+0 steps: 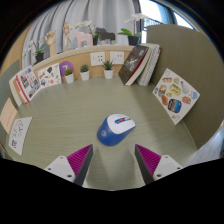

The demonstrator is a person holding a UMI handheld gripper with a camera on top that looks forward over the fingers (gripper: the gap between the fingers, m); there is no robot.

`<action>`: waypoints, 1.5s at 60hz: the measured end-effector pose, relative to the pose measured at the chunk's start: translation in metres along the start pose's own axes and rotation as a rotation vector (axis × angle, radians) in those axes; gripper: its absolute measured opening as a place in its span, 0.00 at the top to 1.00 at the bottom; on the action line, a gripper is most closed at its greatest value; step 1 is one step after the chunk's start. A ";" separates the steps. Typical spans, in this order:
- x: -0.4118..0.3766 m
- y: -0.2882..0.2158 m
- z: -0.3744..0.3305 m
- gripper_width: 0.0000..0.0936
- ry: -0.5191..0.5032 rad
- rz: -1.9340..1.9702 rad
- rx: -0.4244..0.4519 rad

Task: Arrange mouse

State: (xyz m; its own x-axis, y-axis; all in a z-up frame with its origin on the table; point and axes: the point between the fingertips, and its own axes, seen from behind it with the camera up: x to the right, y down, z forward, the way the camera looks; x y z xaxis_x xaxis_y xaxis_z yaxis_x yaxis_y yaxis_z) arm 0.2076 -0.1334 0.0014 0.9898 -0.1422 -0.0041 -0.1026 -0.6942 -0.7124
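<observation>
A blue and white computer mouse (116,128) lies on the beige tabletop (80,110), just ahead of my fingers and about midway between them. My gripper (114,160) is open, with the magenta pads (80,160) spread wide and nothing between them. The mouse lies apart from both fingers and rests on the table on its own.
Books and picture cards ring the table: leaning books (140,62) at the far right, a card with pictures (176,95) on the right, open booklets (30,82) on the left, papers (18,132) at the near left. Small potted plants (67,70) and a shelf stand at the back.
</observation>
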 end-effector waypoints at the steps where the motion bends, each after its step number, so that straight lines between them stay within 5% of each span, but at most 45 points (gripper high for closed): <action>1: 0.000 -0.002 0.005 0.10 -0.004 0.000 -0.006; 26: -0.029 -0.062 0.082 0.12 -0.075 -0.032 -0.088; 40: -0.036 -0.073 0.095 0.45 -0.082 -0.082 -0.069; 64: -0.032 -0.075 0.087 0.62 0.051 -0.047 -0.146; 76: -0.088 -0.190 -0.005 0.62 0.140 0.036 0.081; 83: -0.166 -0.261 -0.069 0.62 0.109 0.038 0.234; 90: -0.264 -0.292 -0.102 0.62 0.022 0.049 0.298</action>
State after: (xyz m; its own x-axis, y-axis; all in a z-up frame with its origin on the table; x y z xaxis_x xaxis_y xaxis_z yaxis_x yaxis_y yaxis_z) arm -0.0337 0.0350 0.2815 0.9817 -0.1880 -0.0307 -0.1136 -0.4486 -0.8865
